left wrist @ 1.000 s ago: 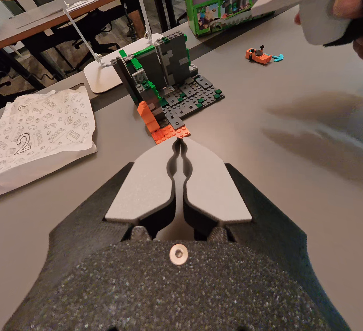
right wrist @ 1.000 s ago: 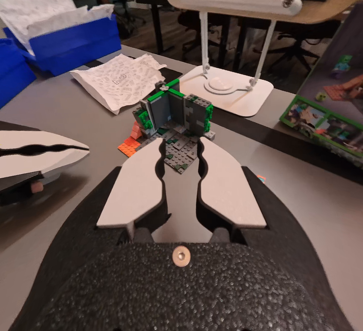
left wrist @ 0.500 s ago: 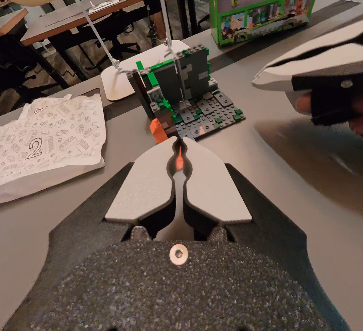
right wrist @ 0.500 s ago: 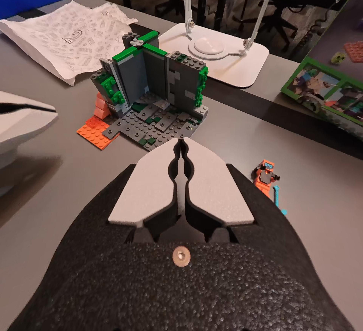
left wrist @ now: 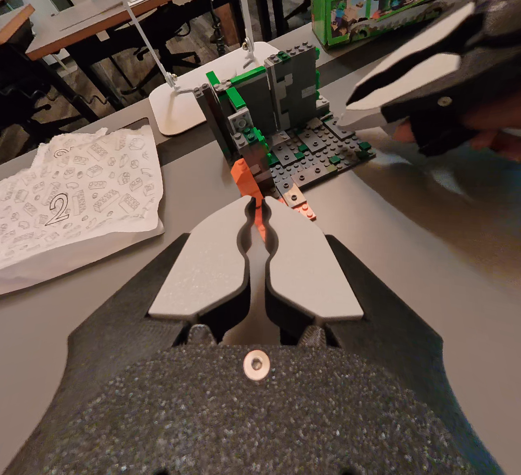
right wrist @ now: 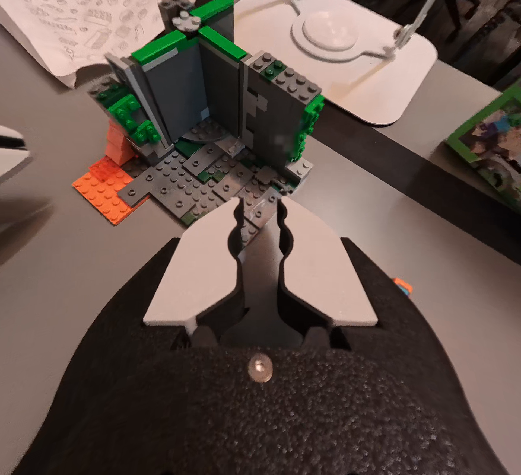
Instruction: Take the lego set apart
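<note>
Right wrist view put the right gripper [right wrist: 258, 202] over the lego set's [right wrist: 197, 112] grey corner, jaws parted; the left gripper [left wrist: 258, 200], narrowly parted, probably straddled its orange end.

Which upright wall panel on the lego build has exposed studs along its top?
The right-hand dark grey wall, nearest the lamp base. Its top shows bare studs; the other two panels are capped with smooth green tiles.
</note>
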A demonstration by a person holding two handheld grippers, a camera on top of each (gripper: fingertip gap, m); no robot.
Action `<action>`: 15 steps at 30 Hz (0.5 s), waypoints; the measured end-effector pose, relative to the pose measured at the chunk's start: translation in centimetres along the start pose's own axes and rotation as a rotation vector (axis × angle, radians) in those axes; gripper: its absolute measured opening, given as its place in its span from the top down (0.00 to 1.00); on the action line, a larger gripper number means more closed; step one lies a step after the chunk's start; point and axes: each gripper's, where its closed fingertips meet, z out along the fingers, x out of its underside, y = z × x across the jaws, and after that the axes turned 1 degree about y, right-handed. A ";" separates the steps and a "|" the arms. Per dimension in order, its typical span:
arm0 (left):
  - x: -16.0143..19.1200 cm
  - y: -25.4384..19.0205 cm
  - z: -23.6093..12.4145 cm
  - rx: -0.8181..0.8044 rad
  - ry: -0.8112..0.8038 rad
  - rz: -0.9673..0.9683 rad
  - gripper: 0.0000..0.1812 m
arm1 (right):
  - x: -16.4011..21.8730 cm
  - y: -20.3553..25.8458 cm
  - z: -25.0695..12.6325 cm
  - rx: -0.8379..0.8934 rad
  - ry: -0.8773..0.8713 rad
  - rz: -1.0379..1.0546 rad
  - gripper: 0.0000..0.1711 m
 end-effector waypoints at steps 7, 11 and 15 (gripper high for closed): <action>-0.2 -0.5 -0.4 0.015 -0.012 0.042 0.98 | 0.3 -0.8 2.8 -0.068 0.179 0.008 0.83; -0.1 -0.7 -0.4 0.034 -0.011 0.049 0.99 | 0.1 -1.0 3.2 -0.088 0.215 0.045 0.83; -0.1 -0.7 -0.5 0.045 -0.011 0.049 0.99 | -0.1 -1.2 3.5 -0.084 0.202 0.030 0.86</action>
